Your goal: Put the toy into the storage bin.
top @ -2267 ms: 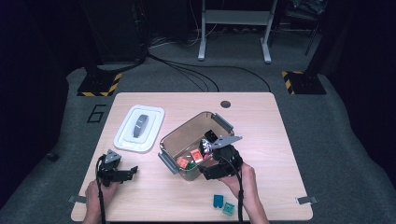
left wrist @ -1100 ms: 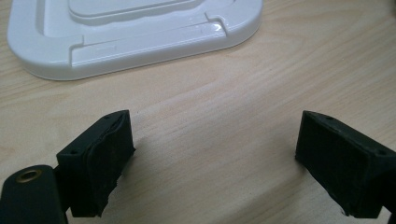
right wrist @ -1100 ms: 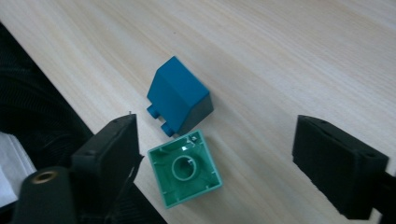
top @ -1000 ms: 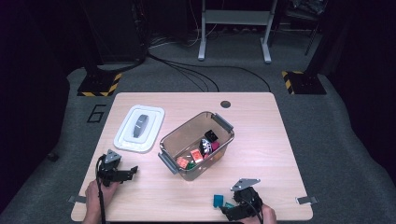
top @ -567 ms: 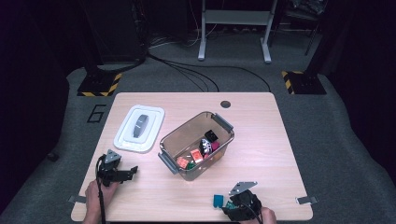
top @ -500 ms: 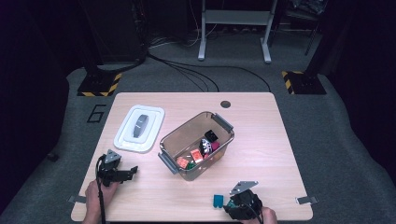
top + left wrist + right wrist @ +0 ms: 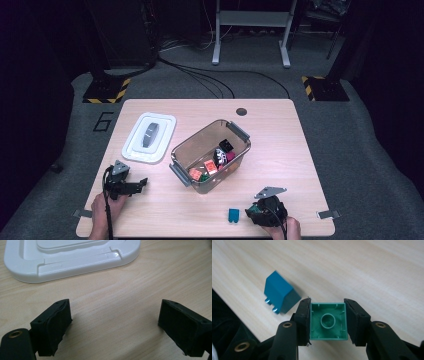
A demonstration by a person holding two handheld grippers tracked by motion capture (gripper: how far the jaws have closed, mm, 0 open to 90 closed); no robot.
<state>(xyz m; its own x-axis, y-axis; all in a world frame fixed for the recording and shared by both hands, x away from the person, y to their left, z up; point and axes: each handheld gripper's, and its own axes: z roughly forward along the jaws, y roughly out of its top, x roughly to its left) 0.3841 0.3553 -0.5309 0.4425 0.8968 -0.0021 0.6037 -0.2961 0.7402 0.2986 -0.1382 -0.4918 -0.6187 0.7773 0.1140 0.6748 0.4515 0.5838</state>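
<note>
A white lid (image 7: 149, 137) with a dark handle lies on the table (image 7: 280, 135), left of centre. Just right of it, mid-frame, stands a clear bin (image 7: 210, 154) holding small coloured blocks. A dark round hole (image 7: 241, 111) marks the table's far edge. Black cables (image 7: 200, 77) trail across the grey floor above.
</note>
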